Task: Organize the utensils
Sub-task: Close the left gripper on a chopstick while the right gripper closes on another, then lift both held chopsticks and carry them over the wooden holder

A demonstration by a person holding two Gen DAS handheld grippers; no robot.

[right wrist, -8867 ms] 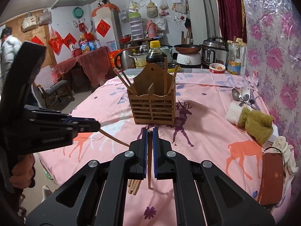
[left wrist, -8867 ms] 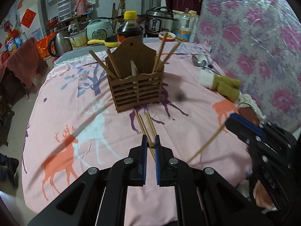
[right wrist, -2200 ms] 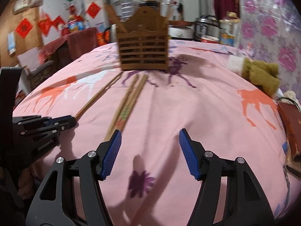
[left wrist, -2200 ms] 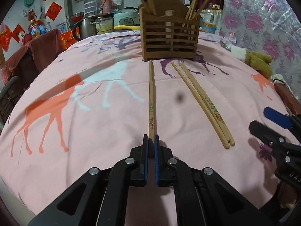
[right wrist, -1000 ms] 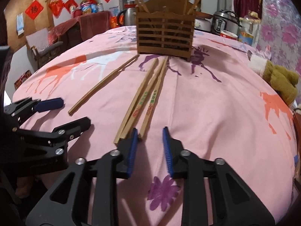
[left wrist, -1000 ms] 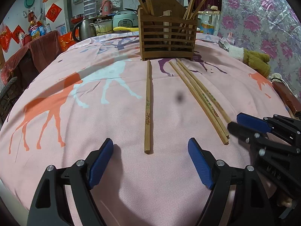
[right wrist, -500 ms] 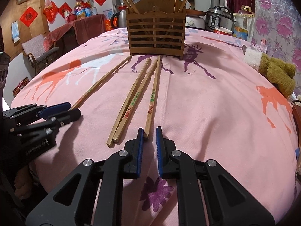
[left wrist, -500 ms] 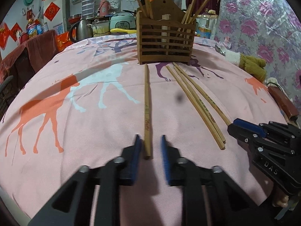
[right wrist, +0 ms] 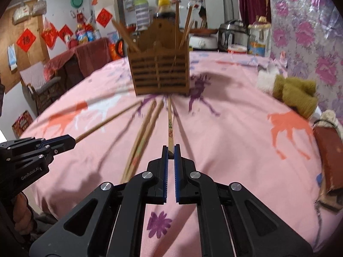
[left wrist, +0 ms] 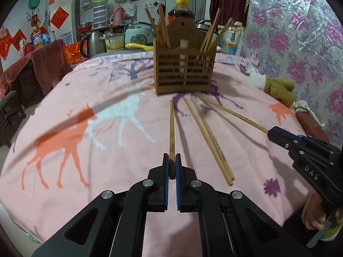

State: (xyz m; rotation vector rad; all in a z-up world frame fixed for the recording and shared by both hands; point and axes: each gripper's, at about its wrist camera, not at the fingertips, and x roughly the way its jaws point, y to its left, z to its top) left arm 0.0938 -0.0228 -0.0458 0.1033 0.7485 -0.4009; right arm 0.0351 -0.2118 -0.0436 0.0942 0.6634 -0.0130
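A slatted wooden utensil holder stands on the pink tablecloth with several chopsticks upright in it. My left gripper is shut on the near end of one chopstick, lifted off the cloth and pointing at the holder. My right gripper is shut on the near end of another chopstick, also raised. Two more chopsticks lie side by side on the cloth between them. The right gripper shows in the left wrist view, the left gripper in the right wrist view.
A green and white knitted cloth and metal spoons lie at the right by the flowered wall. A brown case sits near the right table edge. Cookers, a kettle and bottles crowd the counter behind the holder.
Both grippers closed on a chopstick each, the left from wide open, and both rose, lifting the near ends off the cloth. The two middle chopsticks stayed put.
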